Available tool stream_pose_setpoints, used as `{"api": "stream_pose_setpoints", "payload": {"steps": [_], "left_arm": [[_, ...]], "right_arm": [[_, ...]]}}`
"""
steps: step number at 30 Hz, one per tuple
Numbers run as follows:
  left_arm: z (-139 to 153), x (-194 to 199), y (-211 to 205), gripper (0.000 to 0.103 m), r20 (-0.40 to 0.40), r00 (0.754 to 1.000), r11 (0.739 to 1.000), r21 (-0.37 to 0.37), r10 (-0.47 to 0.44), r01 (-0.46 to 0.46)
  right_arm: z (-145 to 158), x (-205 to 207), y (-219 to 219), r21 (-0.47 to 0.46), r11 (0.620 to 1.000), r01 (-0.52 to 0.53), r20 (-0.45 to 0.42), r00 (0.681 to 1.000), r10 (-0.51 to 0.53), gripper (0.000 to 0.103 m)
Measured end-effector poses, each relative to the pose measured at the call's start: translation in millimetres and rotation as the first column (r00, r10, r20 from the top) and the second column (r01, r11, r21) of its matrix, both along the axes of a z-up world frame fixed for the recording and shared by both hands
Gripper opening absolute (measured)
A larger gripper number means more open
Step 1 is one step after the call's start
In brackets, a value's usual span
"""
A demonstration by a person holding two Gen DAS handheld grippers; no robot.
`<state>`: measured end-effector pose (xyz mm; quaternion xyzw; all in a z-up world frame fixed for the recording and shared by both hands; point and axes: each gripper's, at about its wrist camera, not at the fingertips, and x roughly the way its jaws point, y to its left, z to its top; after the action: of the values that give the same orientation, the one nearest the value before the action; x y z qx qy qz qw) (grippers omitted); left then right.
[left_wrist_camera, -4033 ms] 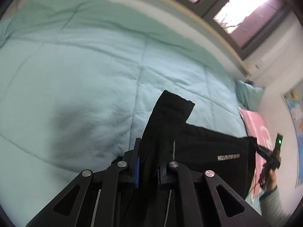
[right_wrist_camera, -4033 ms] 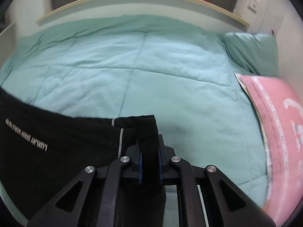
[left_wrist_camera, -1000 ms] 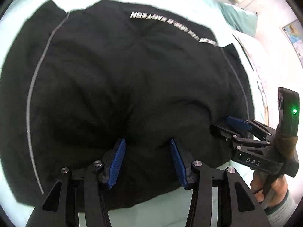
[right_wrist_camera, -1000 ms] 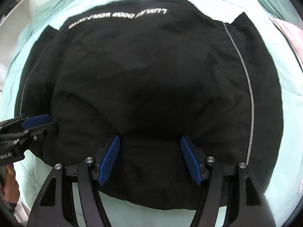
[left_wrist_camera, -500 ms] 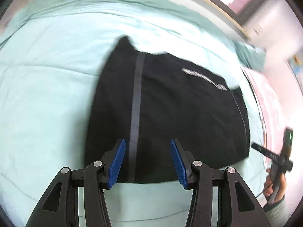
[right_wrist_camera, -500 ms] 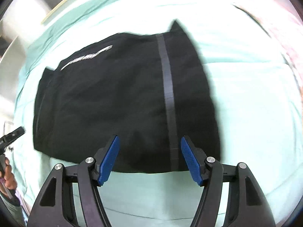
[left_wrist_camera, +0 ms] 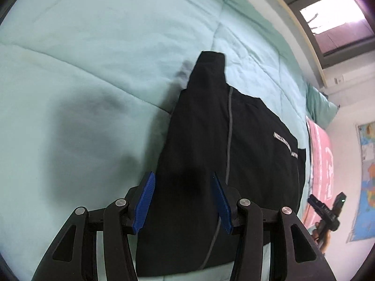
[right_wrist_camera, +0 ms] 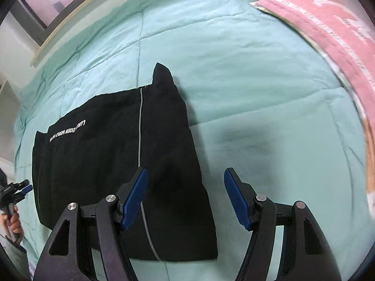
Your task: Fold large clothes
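A black garment (left_wrist_camera: 211, 152) with grey piping and white lettering lies folded flat on a mint-green quilt (left_wrist_camera: 82, 70). My left gripper (left_wrist_camera: 184, 201) is open and empty, hovering over the garment's left end. In the right wrist view the garment (right_wrist_camera: 112, 154) lies left of centre. My right gripper (right_wrist_camera: 185, 196) is open and empty above its right edge. Each gripper shows small in the other's view: the right one (left_wrist_camera: 325, 208) at far right, the left one (right_wrist_camera: 16, 189) at far left.
A pink blanket (right_wrist_camera: 332, 28) lies at the right side of the bed, also in the left wrist view (left_wrist_camera: 321, 159). A green pillow (left_wrist_camera: 318, 107) sits near the wall. Windows (left_wrist_camera: 328, 18) run behind the bed. A map poster (left_wrist_camera: 365, 182) hangs on the wall.
Both grippers, shut on the garment four seconds ago, let go and are open. They have pulled back and swung apart toward the garment's two ends.
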<state>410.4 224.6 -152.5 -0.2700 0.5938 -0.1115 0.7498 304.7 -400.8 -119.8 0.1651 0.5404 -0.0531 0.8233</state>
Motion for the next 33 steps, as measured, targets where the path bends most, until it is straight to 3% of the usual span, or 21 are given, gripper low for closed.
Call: {"api": "stream_pose_setpoints", "payload": {"steps": [10,12,13,14,19,21,22,23,24,27,29,30,32,33], "left_arm": [[-55,30,-3,0.052,-0.017,0.998,0.979,-0.196,-0.060,0.055],[-68,33,-6,0.052,-0.039,0.997,0.966,-0.254,-0.066,0.054],[-73,34,-7,0.054,-0.047,0.997,0.960,-0.276,-0.067,0.051],[-79,36,-9,0.055,-0.052,0.996,0.952,-0.301,-0.068,0.049],[-104,45,-23,0.060,-0.059,0.996,0.910,-0.413,-0.067,0.037],[-106,48,-29,0.060,-0.051,0.996,0.903,-0.427,-0.074,0.046],[-102,47,-34,0.054,-0.028,0.995,0.899,-0.432,-0.096,0.075],[-97,46,-37,0.051,-0.006,0.993,0.892,-0.440,-0.121,0.106],[-94,45,-38,0.048,0.005,0.991,0.885,-0.450,-0.132,0.120],[-96,46,-37,0.047,-0.019,0.991,0.872,-0.479,-0.131,0.106],[-103,51,-41,0.048,-0.041,0.990,0.877,-0.471,-0.132,0.097],[-107,54,-45,0.050,-0.052,0.990,0.873,-0.480,-0.128,0.087],[-107,58,-49,0.050,-0.060,0.990,0.881,-0.466,-0.127,0.085],[-102,58,-54,0.050,-0.050,0.990,0.897,-0.432,-0.132,0.098]], "right_arm": [[-61,44,-8,0.140,0.985,-0.104,-0.070,0.991,0.114,0.070],[-72,48,-10,0.181,0.977,-0.111,-0.073,0.989,0.126,0.076],[-78,51,-14,0.210,0.972,-0.105,-0.071,0.990,0.122,0.084],[-85,53,-19,0.240,0.966,-0.092,-0.072,0.991,0.112,0.090],[-122,60,-36,0.443,0.895,-0.055,-0.069,0.993,0.095,0.092],[-129,60,-38,0.488,0.871,-0.055,-0.055,0.994,0.093,0.091],[-130,58,-40,0.510,0.858,-0.067,-0.045,0.994,0.104,0.083],[-129,57,-40,0.536,0.840,-0.081,-0.035,0.992,0.118,0.066],[-128,54,-40,0.592,0.799,-0.105,-0.014,0.990,0.141,0.060],[-126,49,-38,0.597,0.789,-0.147,-0.007,0.982,0.188,0.060],[-137,51,-40,0.634,0.763,-0.126,-0.024,0.983,0.182,0.071],[-143,54,-38,0.645,0.755,-0.120,-0.031,0.983,0.183,0.071],[-153,62,-27,0.658,0.742,-0.132,-0.032,0.979,0.203,0.071],[-154,65,-21,0.663,0.734,-0.144,-0.025,0.976,0.214,0.071]]}}
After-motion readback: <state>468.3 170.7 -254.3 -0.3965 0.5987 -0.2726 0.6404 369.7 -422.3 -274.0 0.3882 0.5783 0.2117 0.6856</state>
